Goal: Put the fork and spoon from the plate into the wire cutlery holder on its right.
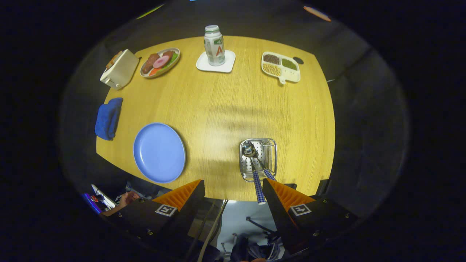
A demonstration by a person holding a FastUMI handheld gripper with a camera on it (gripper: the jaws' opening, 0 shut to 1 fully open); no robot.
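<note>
Now claw agape, plate bare.

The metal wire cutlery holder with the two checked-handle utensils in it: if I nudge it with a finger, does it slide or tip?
The metal wire cutlery holder looks low and wide, so it would probably slide on the smooth wooden table rather than tip. The two checked-handle utensils lean out over its near edge, so they may rattle or shift. The gripper is open, short of it.

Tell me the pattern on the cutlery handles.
Blue-and-white check on the cutlery handles, clearest in the gripper view.
</note>
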